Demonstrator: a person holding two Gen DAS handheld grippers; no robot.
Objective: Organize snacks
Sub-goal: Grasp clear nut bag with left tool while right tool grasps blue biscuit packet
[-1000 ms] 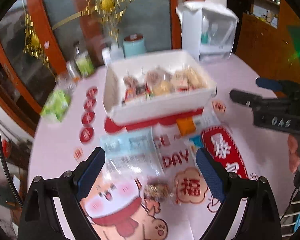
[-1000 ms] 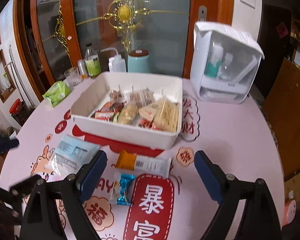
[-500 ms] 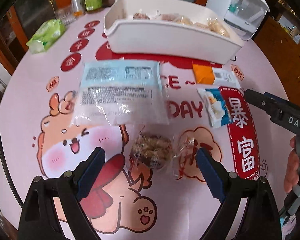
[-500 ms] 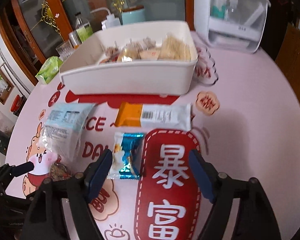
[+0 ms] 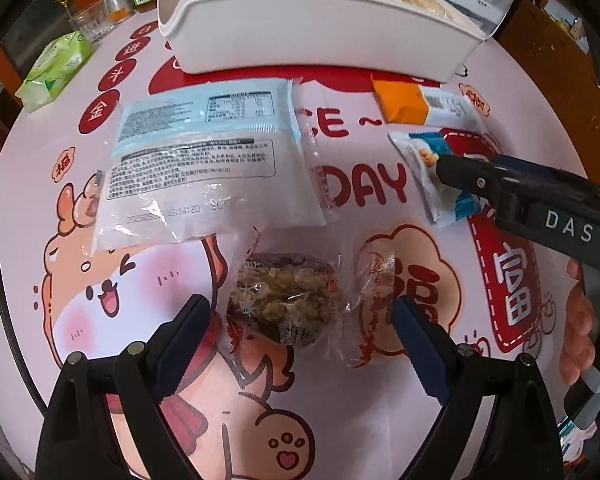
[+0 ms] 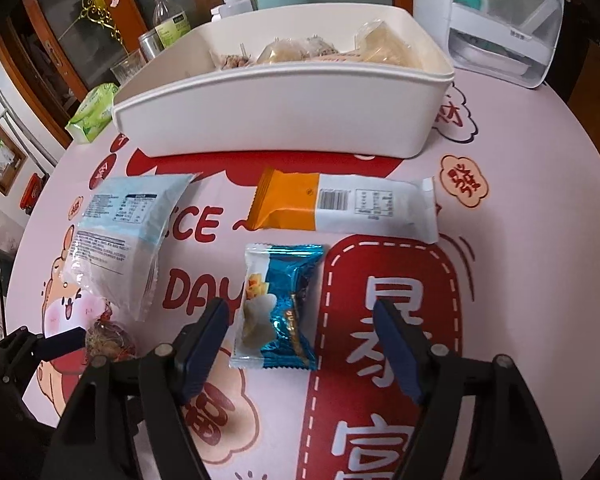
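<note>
My left gripper point(image 5: 300, 328) is open, its fingers on either side of a clear-wrapped brown snack point(image 5: 286, 298) lying on the pink mat. My right gripper point(image 6: 300, 344) is open around the lower end of a small blue and white snack packet point(image 6: 278, 308), which also shows in the left wrist view point(image 5: 436, 176). A large pale blue and white packet point(image 5: 208, 164) and an orange and white bar point(image 6: 340, 204) lie in front of the white bin point(image 6: 284, 112), which holds several wrapped snacks.
A green tissue pack point(image 5: 54, 68), bottles and a glass point(image 5: 96, 26) stand at the table's far left. A white dispenser box point(image 6: 500, 20) stands at the far right behind the bin. The round table edge curves close on both sides.
Both grippers have moved down and forward toward the mat. The left one now straddles the brown snack; the right one now straddles the blue packet. Both stay open.
</note>
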